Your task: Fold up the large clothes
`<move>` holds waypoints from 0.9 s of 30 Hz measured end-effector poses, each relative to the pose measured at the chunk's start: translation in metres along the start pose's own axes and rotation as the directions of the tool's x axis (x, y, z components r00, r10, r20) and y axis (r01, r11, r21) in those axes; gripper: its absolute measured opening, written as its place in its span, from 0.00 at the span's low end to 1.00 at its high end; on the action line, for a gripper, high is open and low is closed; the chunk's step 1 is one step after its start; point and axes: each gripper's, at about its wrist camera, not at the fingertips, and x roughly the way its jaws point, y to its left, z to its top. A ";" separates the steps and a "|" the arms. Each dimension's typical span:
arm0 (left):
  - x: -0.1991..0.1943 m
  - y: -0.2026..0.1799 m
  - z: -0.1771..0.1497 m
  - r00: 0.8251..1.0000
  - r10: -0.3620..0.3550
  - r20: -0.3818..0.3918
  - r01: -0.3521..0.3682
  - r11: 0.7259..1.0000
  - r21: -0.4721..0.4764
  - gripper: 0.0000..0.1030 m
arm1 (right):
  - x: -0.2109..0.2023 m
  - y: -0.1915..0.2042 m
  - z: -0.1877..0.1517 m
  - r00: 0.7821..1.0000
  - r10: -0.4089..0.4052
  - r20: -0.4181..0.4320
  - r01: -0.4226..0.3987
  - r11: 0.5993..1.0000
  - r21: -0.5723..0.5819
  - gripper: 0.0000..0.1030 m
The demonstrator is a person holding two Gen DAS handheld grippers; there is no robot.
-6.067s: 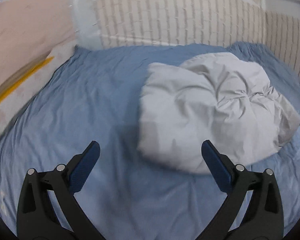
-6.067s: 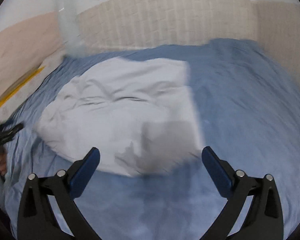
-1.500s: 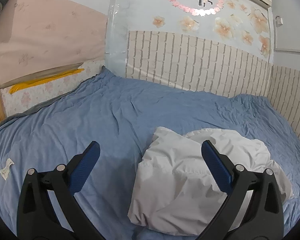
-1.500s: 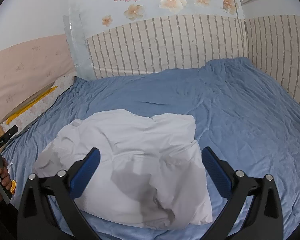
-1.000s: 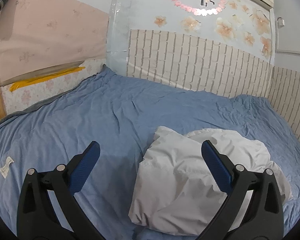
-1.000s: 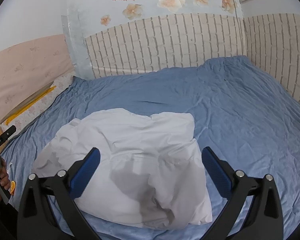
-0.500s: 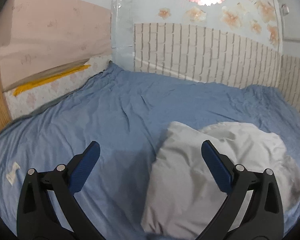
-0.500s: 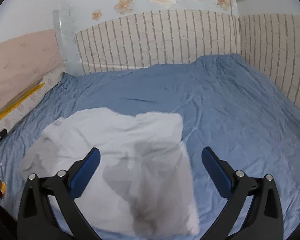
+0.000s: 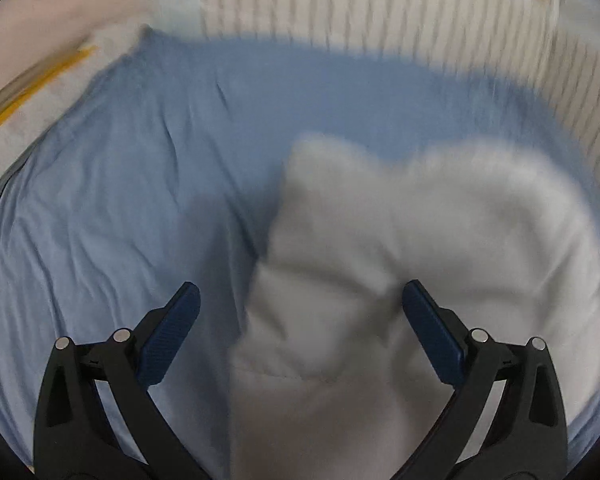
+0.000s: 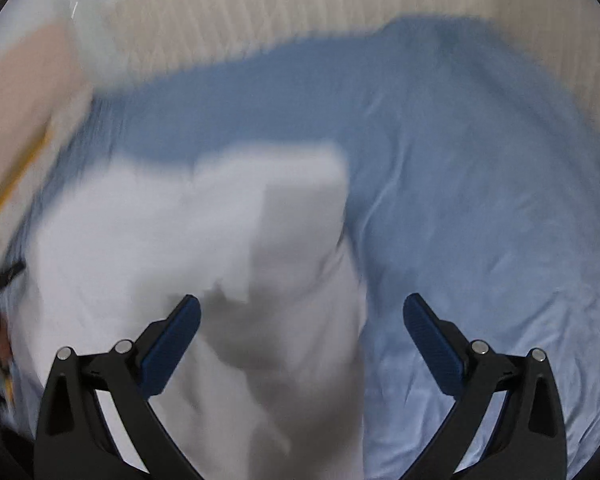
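Note:
A large white garment [image 9: 400, 272] lies bunched in a puffy heap on the blue bed sheet [image 9: 120, 200]. My left gripper [image 9: 300, 300] is open and empty, above the heap's near left edge. In the right wrist view the same garment [image 10: 188, 248] fills the lower left, and my right gripper [image 10: 300, 312] is open and empty over its near right edge. Both views are blurred by motion.
A brick-pattern wall [image 9: 380, 12] runs behind the bed and along its right side [image 10: 560, 20]. A pale strip with a yellow object [image 9: 32, 80] borders the bed's left edge. Blue sheet [image 10: 480, 220] lies right of the garment.
Both grippers have tilted down and moved in toward the white garment, which now looks larger and closer. The jaws stay open. The garment has not been moved.

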 end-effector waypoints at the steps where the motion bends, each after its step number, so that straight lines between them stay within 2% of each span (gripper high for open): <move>1: 0.006 -0.004 0.000 1.000 0.018 -0.001 -0.018 0.999 0.028 0.97 | 0.007 -0.001 -0.003 1.000 -0.009 -0.021 0.009 1.000 -0.008 0.98; 4: 0.017 -0.010 0.005 0.999 0.040 -0.026 -0.038 0.998 0.051 0.97 | 0.033 -0.014 -0.013 0.991 0.084 -0.106 -0.075 0.994 0.085 0.98; 8: 0.030 -0.006 -0.002 0.998 0.008 -0.069 -0.009 1.000 -0.015 0.97 | 0.048 -0.019 -0.021 0.975 0.182 -0.126 -0.162 0.975 0.153 0.97; 10: 0.036 -0.003 -0.005 0.997 -0.015 -0.078 0.012 0.999 -0.044 0.97 | 0.047 -0.016 -0.022 0.963 0.247 -0.110 -0.224 0.956 0.190 0.77; 12: 0.042 0.000 -0.008 0.995 -0.050 -0.090 0.043 0.996 -0.079 0.92 | 0.045 -0.010 -0.023 0.965 0.242 -0.102 -0.221 0.957 0.187 0.64; 13: 0.044 0.000 -0.009 0.993 -0.074 -0.095 0.064 0.993 -0.098 0.83 | 0.045 -0.007 -0.026 0.964 0.248 -0.094 -0.227 0.955 0.191 0.62; 15: 0.043 -0.002 -0.009 0.989 -0.107 -0.097 0.097 0.989 -0.109 0.72 | 0.046 -0.009 -0.031 0.959 0.266 -0.095 -0.242 0.947 0.210 0.58; 16: 0.039 -0.006 -0.009 0.992 -0.090 -0.090 0.083 0.993 -0.079 0.69 | 0.047 -0.011 -0.031 0.958 0.271 -0.092 -0.247 0.945 0.217 0.58; 17: 0.037 -0.009 -0.009 0.993 -0.078 -0.086 0.073 0.996 -0.060 0.69 | 0.047 -0.015 -0.033 0.959 0.268 -0.088 -0.243 0.944 0.225 0.63; 18: 0.034 -0.011 -0.009 0.995 -0.065 -0.082 0.062 0.997 -0.040 0.71 | 0.050 -0.018 -0.032 0.964 0.249 -0.093 -0.223 0.948 0.226 0.83; 19: 0.033 -0.012 -0.009 0.995 -0.050 -0.082 0.048 0.999 -0.024 0.81 | 0.053 -0.021 -0.037 0.977 0.182 -0.112 -0.155 0.964 0.217 0.98; 21: 0.030 -0.007 -0.010 0.996 0.066 -0.067 -0.066 0.998 0.005 0.97 | 0.058 -0.029 -0.045 0.968 0.228 -0.106 -0.199 0.952 0.234 0.99; 22: 0.030 -0.001 -0.010 0.994 0.093 -0.064 -0.093 0.996 0.005 0.97 | 0.060 -0.032 -0.047 0.961 0.252 -0.110 -0.217 0.941 0.261 0.99; 24: 0.040 0.010 -0.012 0.993 0.021 -0.119 -0.030 0.997 -0.076 0.97 | 0.063 -0.035 -0.052 0.952 0.283 -0.120 -0.235 0.922 0.309 0.99; 26: 0.052 0.022 -0.015 0.985 -0.074 -0.159 0.040 0.977 -0.209 0.97 | 0.065 -0.034 -0.055 0.946 0.298 -0.126 -0.243 0.912 0.331 0.99; 27: 0.058 0.024 -0.017 0.980 -0.101 -0.169 0.059 0.969 -0.238 0.97 | 0.067 -0.033 -0.056 0.943 0.307 -0.128 -0.249 0.906 0.343 0.98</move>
